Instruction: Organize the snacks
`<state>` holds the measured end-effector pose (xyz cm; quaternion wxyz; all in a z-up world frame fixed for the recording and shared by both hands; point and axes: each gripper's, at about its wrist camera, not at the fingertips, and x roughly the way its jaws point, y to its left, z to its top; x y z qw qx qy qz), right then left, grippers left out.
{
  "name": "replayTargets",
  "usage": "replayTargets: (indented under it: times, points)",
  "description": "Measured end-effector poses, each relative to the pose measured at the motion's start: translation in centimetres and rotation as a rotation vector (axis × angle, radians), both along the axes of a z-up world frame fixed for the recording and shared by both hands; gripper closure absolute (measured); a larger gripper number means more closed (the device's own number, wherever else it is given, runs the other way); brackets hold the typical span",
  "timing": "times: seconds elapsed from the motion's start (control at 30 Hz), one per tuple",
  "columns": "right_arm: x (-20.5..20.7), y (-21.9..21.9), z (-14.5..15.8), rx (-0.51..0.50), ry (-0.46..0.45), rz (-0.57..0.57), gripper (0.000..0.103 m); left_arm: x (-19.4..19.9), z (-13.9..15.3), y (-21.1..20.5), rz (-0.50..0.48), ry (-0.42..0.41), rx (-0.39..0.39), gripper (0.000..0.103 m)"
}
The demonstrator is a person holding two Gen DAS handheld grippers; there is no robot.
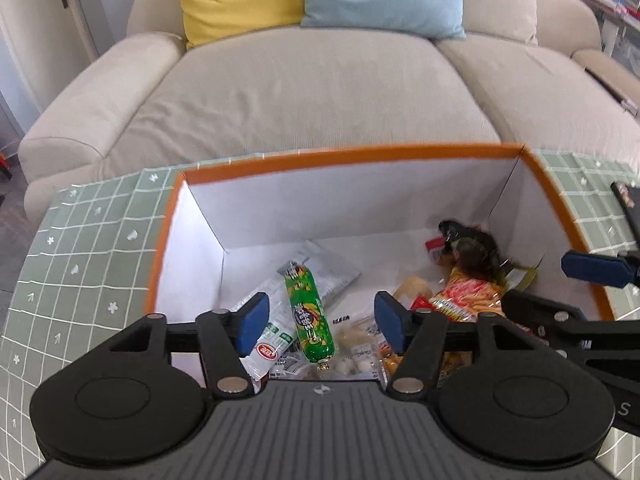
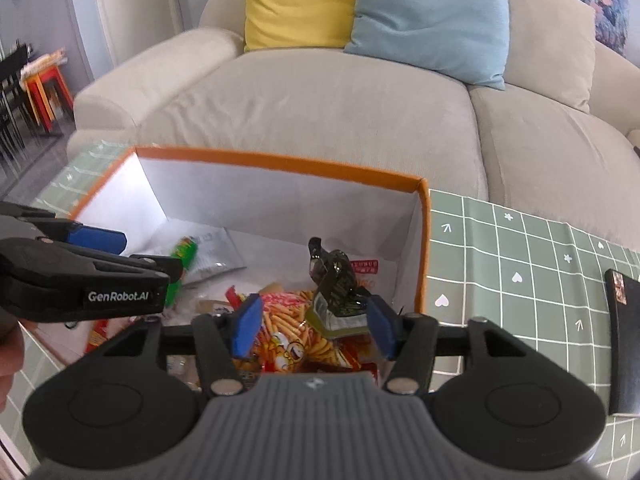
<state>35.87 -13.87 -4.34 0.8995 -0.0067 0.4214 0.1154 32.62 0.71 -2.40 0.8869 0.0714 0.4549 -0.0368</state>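
Box: orange-rimmed cardboard box w/ white inner walls [image 1: 208,216], on counter w/ green grid-pattern cloth [image 1: 92,248]; holds the snacks.
Left gripper [image 1: 320,320]: over box's near edge, jaws open, blue pads apart, nothing pressed btwn them.
Green snack: green tube-shaped sausage pack [image 1: 310,316], lies free on box floor in the gap btwn left jaws, no pad contact; long axis approx 12-to-6 o'clock in left wrist view.
Other packs, left view: white sachet w/ red logo [image 1: 266,350] at its 7 o'clock; grey foil pouch [image 1: 332,276] at its 1 o'clock.
Right gripper [image 2: 314,322]: over box's right half, jaws open, no grip.
Dark snack: dark green-black crinkled wrapper [image 2: 336,280], blurred, sits btwn right jaws toward the right pad; can't tell if touching.
Under it: orange-red printed bag of stick snacks [image 2: 288,332], at 7 o'clock of dark wrapper.
Counter extra: black flat box [image 2: 624,340] at 3 o'clock of the box, apart from it.
Bkgd: beige sofa [image 2: 320,120] at 12 o'clock, yellow cushion [image 2: 296,0] + light blue cushion [image 2: 432,16] on it.
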Motion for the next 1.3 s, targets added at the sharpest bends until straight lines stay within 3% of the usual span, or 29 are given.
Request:
replayTargets:
  times: [0.23,0.4,0.73,0.9,1.13,1.3]
  points:
    - [-2.9,-1.4,2.7,0.08,-0.043,-0.012,0.028,-3.3,3.0,-0.1,0.004,-0.111,-0.027,0.026]
    - [-5.7,-2.3,4.4,0.122,-0.072,-0.018,0.023,-7.0,5.4,-0.3,-0.009,-0.23,-0.023,0.026]
    - [-13.5,-3.5,8.2,0.126,-0.22,0.016,0.01,-15.5,8.6,-1.0,-0.033,-0.436,0.042,0.017]
    - [-17.7,-4.3,9.2,0.132,-0.283,0.004,0.004,-18.7,8.8,-0.1,-0.01,-0.48,0.016,0.015]
    - [-22.4,-3.9,9.2,0.099,-0.335,-0.034,0.004,-22.0,8.1,0.3,0.02,-0.522,0.057,0.015]
    - [-25.1,-2.9,8.7,0.07,-0.375,-0.062,0.004,-23.6,7.4,0.4,0.036,-0.531,0.036,0.015]
